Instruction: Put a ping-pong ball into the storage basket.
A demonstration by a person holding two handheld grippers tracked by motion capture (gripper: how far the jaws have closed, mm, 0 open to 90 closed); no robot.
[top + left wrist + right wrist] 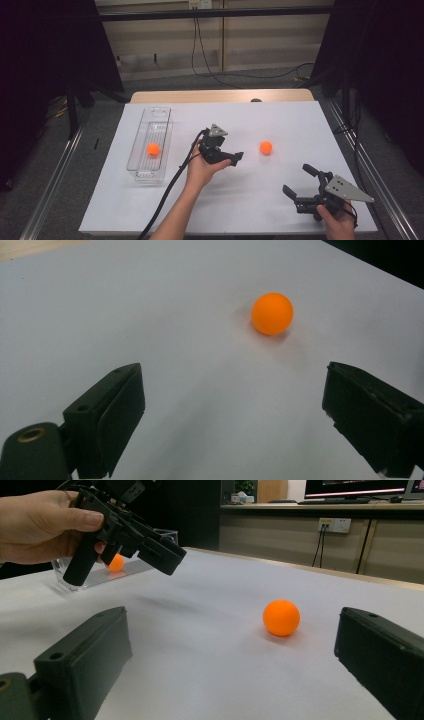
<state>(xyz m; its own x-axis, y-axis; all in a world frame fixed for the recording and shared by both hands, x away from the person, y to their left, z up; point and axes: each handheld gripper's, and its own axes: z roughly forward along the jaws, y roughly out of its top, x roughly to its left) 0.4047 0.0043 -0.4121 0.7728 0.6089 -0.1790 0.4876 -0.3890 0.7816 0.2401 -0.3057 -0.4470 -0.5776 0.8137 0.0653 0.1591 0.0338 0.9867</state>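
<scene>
The loose orange ball point(266, 147) lies on the white bench point(280, 120), well right of the clear tray point(161, 116), which already holds a second orange ball point(153, 149). The left hand-held gripper point(235, 157) hovers between tray and loose ball, jaws spread wide and empty; the right hand-held gripper point(299, 181) sits further from the tray, also open. The ball looks light, smooth and hard, probably quick to roll, so it is best pinched across its widest middle

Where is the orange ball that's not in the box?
In the high view the loose orange ball lies on the white table, right of centre, just beyond the left gripper.
</scene>
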